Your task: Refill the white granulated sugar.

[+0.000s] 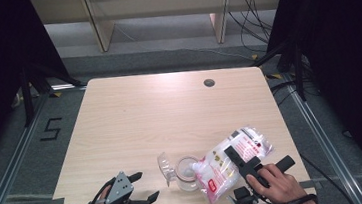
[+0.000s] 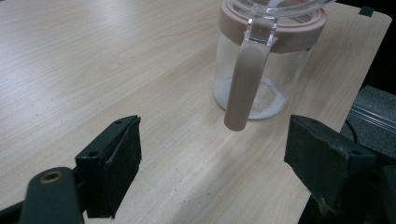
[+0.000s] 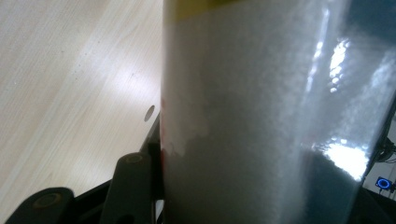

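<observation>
A clear jar (image 1: 188,175) with a pinkish-brown collar stands near the table's front edge, its clear lid (image 1: 164,167) flipped open to the left. In the left gripper view the jar (image 2: 261,70) holds a little white powder at the bottom, and a brown strap hangs down its side. My right gripper (image 1: 232,154) is shut on a plastic bag of white granules (image 1: 245,140), tilted with its lower end over the jar's mouth. The bag (image 3: 252,121) spans the right gripper view beside one black finger (image 3: 133,186). My left gripper (image 1: 147,185) rests at the front left, open, its jaws (image 2: 210,142) wide apart with nothing between.
The light wooden table (image 1: 160,114) has a round cable hole (image 1: 209,82) at the back right. Wooden shelf legs and cables lie on the floor behind. Black stands flank both sides.
</observation>
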`<act>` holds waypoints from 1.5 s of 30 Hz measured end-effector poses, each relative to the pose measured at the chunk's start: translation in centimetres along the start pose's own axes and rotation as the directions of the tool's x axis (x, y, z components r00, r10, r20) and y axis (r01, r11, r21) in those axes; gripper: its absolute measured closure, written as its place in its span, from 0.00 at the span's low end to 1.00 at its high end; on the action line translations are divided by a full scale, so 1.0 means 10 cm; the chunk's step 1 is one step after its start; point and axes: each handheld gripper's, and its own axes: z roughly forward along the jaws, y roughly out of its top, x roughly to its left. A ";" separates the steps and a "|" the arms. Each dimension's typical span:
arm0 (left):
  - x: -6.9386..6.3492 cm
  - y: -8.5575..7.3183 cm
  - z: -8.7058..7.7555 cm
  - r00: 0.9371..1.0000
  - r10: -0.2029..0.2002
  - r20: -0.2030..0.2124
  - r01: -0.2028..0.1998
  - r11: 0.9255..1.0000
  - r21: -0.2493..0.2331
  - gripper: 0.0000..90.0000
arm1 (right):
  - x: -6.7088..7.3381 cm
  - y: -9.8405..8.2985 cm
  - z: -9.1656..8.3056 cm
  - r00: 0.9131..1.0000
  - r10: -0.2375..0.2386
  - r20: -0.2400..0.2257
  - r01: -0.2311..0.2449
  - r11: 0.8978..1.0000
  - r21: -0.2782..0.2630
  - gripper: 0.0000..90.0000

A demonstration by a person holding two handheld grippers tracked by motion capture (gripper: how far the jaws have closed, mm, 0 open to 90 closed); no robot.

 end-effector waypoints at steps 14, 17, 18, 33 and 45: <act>0.00 0.00 0.00 1.000 0.004 0.001 -0.004 1.000 0.000 0.20 | -0.01 0.00 0.02 0.999 -0.043 0.011 0.043 0.999 -0.020 0.61; 0.00 0.00 0.00 1.000 0.001 -0.002 -0.001 1.000 -0.003 0.20 | -0.01 -0.01 0.01 0.999 -0.037 0.013 0.037 0.999 -0.019 0.61; 0.00 0.00 0.00 1.000 0.003 0.000 -0.003 1.000 -0.003 0.21 | 0.00 -0.01 0.01 1.000 -0.022 0.012 0.022 1.000 -0.011 0.61; 0.00 0.00 0.00 1.000 0.004 0.002 -0.004 1.000 -0.003 0.21 | -0.01 0.00 0.01 0.999 -0.037 0.010 0.037 0.999 -0.017 0.62; 0.00 0.00 0.00 1.000 0.002 0.004 -0.002 1.000 -0.003 0.21 | 0.00 0.00 -0.01 1.000 -0.010 -0.003 0.010 1.000 -0.001 0.62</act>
